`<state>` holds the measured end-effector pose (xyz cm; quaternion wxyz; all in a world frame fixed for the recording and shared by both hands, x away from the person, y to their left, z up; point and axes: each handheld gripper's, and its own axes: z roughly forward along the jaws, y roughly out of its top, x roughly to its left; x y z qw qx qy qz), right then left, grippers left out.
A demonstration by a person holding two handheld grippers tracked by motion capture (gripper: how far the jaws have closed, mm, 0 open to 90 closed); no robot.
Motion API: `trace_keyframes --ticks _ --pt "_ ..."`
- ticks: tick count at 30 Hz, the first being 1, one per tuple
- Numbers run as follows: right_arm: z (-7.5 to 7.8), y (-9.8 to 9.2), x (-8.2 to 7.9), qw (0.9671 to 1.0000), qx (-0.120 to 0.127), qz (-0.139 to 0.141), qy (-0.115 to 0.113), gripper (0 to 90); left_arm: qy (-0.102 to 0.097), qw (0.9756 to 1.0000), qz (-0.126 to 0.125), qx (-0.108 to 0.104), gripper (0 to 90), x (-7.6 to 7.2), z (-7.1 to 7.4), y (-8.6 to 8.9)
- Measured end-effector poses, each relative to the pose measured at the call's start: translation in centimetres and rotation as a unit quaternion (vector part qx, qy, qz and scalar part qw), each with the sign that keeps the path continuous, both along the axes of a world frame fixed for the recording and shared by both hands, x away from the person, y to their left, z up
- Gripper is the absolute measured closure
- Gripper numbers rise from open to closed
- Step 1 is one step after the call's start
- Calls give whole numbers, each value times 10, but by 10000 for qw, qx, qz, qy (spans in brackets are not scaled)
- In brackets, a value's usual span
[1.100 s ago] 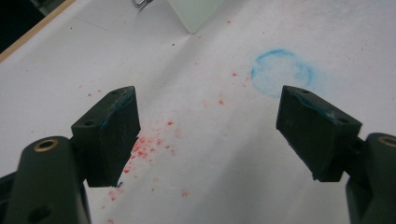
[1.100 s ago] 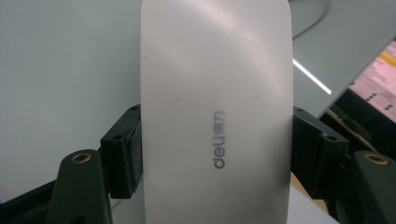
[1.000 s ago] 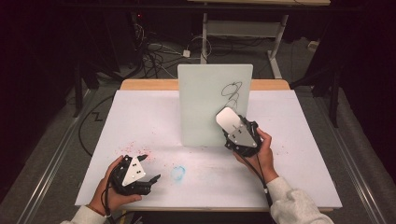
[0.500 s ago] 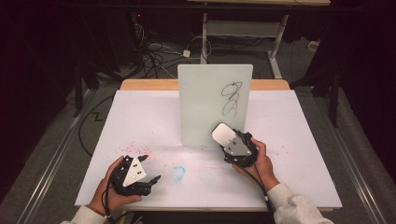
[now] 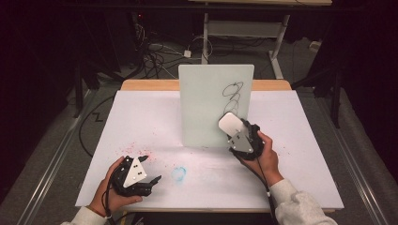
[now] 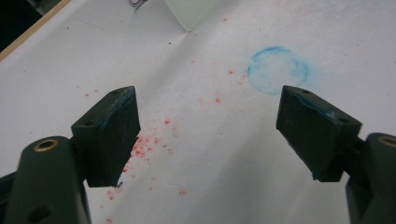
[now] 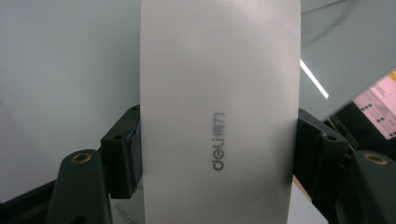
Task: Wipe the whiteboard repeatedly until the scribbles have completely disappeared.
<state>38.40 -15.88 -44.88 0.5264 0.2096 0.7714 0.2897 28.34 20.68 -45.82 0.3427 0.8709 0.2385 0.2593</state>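
One white-covered table point(image 5: 141, 117), seen from above, speckled with red marks and one blue ring stain point(image 5: 179, 173). One whiteboard point(image 5: 206, 93) standing upright near the middle, facing the person, bearing one black scribble point(image 5: 233, 96) at upper right, likely propped so for wiping. One white eraser point(image 5: 230, 123) marked "deli", raised in front of the board's lower right, just below the scribble; contact with the board impossible to tell. Right gripper point(image 5: 240, 138) clenched on the eraser's two sides, probably ready to rub. Left gripper point(image 5: 149, 169) resting low at the near left edge, jaws spread wide, grasping nothing, seemingly idle.
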Motion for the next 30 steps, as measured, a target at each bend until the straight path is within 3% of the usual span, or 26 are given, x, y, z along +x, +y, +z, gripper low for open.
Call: trace_keyframes --ticks 3,6,9,11,13,15,18,21,24,25,30 --pt "17 -6 6 9988 356 -244 -222 308 -1 10000 12 -10 207 0 0 0" --pt "22 -11 8 9988 420 -210 -139 308 5 10000 -9 7 207 0 0 0" --pt "9 -7 3 9999 -169 10 -25 308 5 10000 -8 27 207 0 0 0" --pt "-3 -2 -1 9978 -614 212 100 308 8 10000 -8 30 207 0 0 -1" --pt "-14 1 -5 9941 -954 426 292 308 3 10000 -8 26 207 0 0 -1" --pt "-23 4 -9 9879 -1412 542 333 308 10 10000 -4 30 207 0 0 -1" --pt "-33 6 -12 9822 -1741 595 385 309 26 10000 -8 39 207 0 -1 -1" --pt "-33 2 -12 9824 -1708 645 385 309 19 10000 -8 39 207 0 -1 -1" --pt "-34 -2 -13 9760 -2081 543 348 309 17 10000 -1 29 207 0 0 0" --pt "-34 -5 -12 9752 -2117 553 339 309 17 10000 1 31 207 0 0 0" --pt "-32 -15 -11 9767 -2056 458 407 309 19 10000 -13 39 207 0 0 -1"
